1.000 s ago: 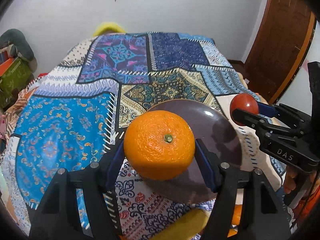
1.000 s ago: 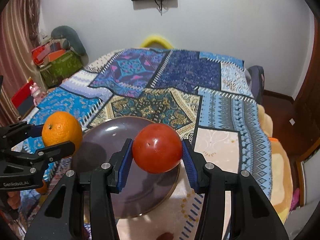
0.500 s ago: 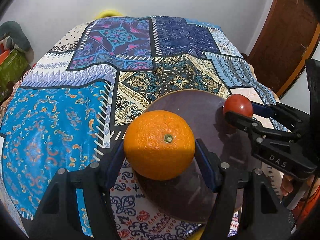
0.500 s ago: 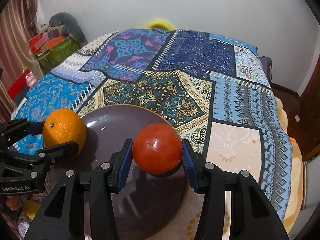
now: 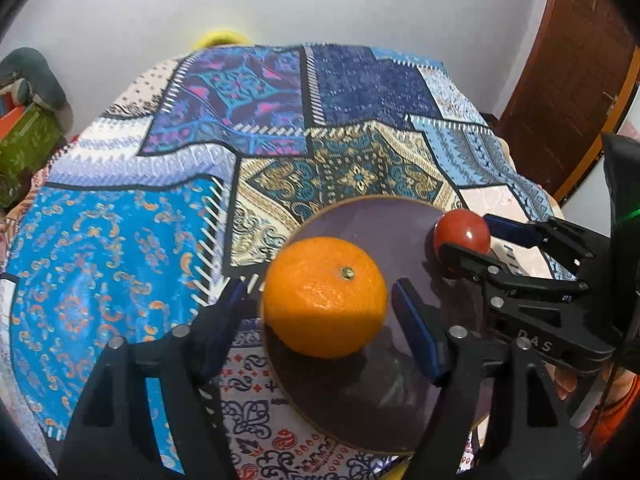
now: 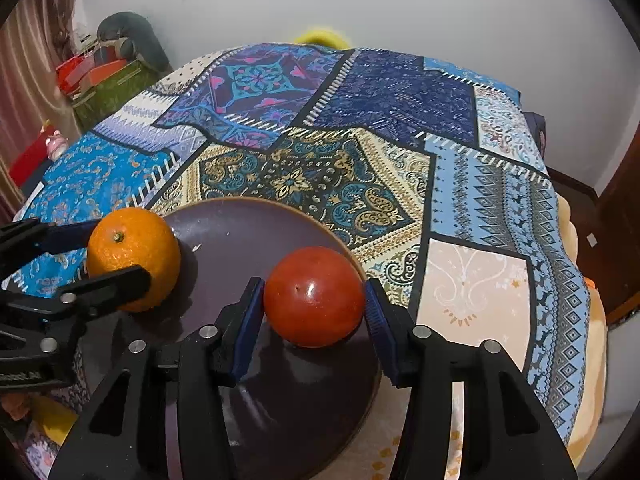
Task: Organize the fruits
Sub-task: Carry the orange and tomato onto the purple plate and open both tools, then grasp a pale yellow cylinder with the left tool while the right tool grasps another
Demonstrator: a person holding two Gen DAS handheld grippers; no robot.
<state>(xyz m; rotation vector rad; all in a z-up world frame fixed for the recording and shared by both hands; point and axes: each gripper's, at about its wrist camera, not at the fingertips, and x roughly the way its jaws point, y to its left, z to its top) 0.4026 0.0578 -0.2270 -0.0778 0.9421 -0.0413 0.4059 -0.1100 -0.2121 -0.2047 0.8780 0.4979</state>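
An orange (image 5: 325, 297) rests on the left edge of a dark brown plate (image 5: 372, 220). My left gripper (image 5: 324, 312) is open, its blue pads standing apart from the orange on both sides. A red tomato (image 6: 314, 297) sits on the right side of the plate (image 6: 240, 240). My right gripper (image 6: 314, 308) is around it with the pads touching or a hair off; I cannot tell which. The orange (image 6: 134, 258) and left gripper show at the left of the right wrist view. The tomato (image 5: 462, 236) shows at the right of the left wrist view.
The plate lies on a bed with a patchwork blue cover (image 5: 120, 248). A brown door (image 5: 568, 80) stands at the right. Boxes and bags (image 6: 100, 76) sit at the left by the wall. A yellow object (image 6: 320, 36) is behind the bed.
Both grippers came down onto the plate. The left jaws have opened and the orange now rests on the plate. The tomato now sits low on the plate between the right jaws.
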